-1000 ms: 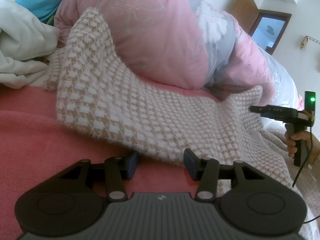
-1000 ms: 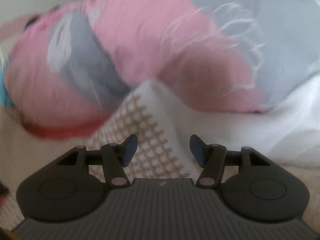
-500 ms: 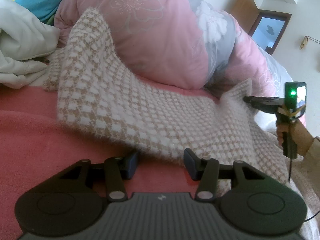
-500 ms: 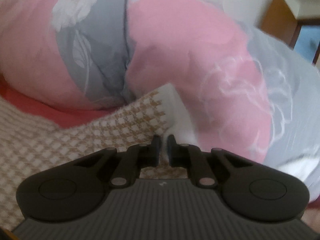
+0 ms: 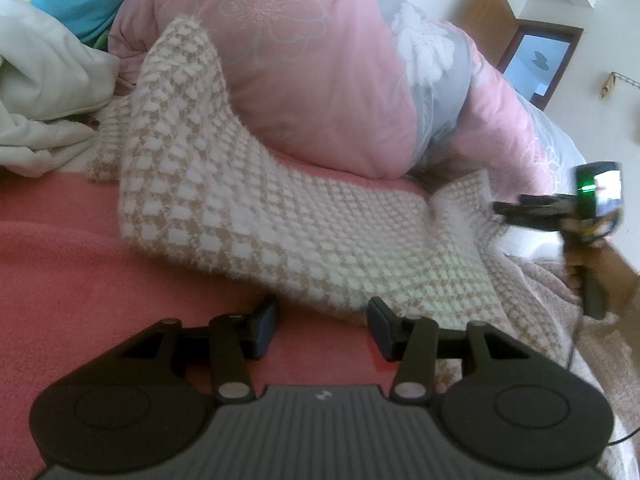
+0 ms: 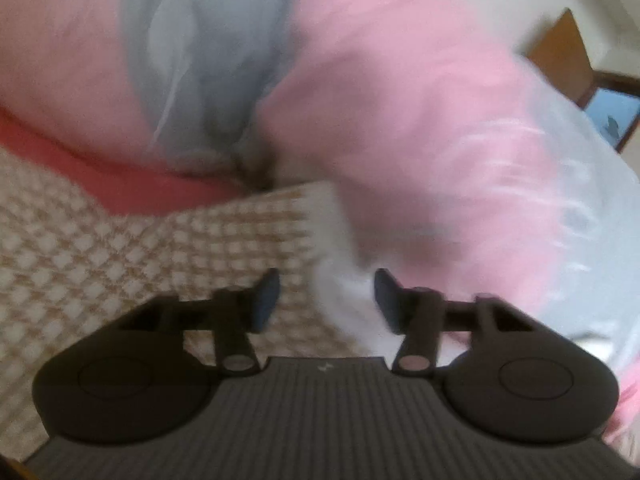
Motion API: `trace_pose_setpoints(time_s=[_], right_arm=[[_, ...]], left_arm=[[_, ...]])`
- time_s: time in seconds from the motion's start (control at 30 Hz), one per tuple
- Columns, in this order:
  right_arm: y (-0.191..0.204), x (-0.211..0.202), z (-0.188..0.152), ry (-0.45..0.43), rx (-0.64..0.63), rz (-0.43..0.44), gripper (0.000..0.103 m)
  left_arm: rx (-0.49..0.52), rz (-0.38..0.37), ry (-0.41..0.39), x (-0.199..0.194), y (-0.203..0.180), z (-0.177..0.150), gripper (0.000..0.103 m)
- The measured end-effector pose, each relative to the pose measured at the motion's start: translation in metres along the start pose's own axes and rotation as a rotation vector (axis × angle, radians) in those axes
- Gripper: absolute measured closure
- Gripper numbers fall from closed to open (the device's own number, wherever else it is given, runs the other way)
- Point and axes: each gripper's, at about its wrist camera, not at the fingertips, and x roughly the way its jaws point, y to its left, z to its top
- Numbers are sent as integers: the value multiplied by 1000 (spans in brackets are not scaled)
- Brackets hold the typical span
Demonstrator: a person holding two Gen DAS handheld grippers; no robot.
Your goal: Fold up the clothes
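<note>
**A:** What has just changed at the right tool (image 6: 326, 296)?

**B:** Half a second ago its jaws were pinched shut at the corner of the checked knit garment (image 5: 280, 216). They have just been opening, and now they stand apart. The white edge of the knit lies in the gap, but the pads do not press on it.

**A:** So it has let go?

**B:** I judge it so. The corner it pinched now stands as a small raised flap near the quilt (image 5: 312, 80), seen from the left wrist view, with the right tool's tips just beside it. That looks like a released corner, so this fold is either set down or needs a fresh grip.

**A:** And the left tool (image 5: 322, 322)?

**B:** Unchanged over the last second: open, holding nothing, low over the pink bed sheet (image 5: 60, 264) with the garment's near hem just ahead of its fingertips.

**A:** Where does the garment lie?

**B:** Spread across the bed, its far end climbing up against the quilt, its right part over a paler pink fleecy blanket (image 5: 548, 292).

**A:** Materials?

**B:** The knit is thick and fuzzy, tan and white in a small houndstooth check, with soft hairy edges; it should sag and cling rather than crease sharply. The quilt is puffy and smooth, pink and grey with flower prints. A crumpled white cloth (image 5: 44, 92) lies at the far left.
</note>
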Motion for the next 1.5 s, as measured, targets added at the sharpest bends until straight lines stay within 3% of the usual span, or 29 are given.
trace_pose_setpoints(time_s=[0.13,0.33,0.47,0.57,0.67,0.73,0.87,1.1,1.17,1.23,1.3,1.33,1.5], right_arm=[[-57,-57,-5,-5,204,14,49],[-158,-203,-57,-43,655,104,49],[-191,-299,-100,-57,819,137,49],[-184,-336,-133,-29,921,210,49],[-150,-334,-155,71,961,306,49],[-118,-319,-167,144,957,361,50],[-56,-273,-177,266,929,439,54],[-2,-240,-167,334,773,412,57],[7,-239,-164,326,731,403,61],[12,-243,-161,322,697,437,85],[17,-247,-158,311,651,445,91],[19,-248,-157,302,625,439,100],[8,-271,-155,204,669,356,101]], left_arm=[[-1,1,1,0,0,1,53],[-6,8,-5,-5,-2,3,53],[-1,6,-46,-22,-11,5,50],[19,-40,-70,-37,-25,5,49],[120,-124,-57,-52,-56,-8,45],[213,-166,-9,-54,-77,-22,41],[356,-99,82,-40,-103,-55,41],[281,-81,117,-32,-90,-54,40],[290,-76,115,-31,-91,-55,40],[301,-69,112,-31,-93,-56,39],[297,-71,112,-31,-92,-56,39],[295,-72,112,-31,-92,-56,39],[292,-73,112,-32,-91,-56,39]])
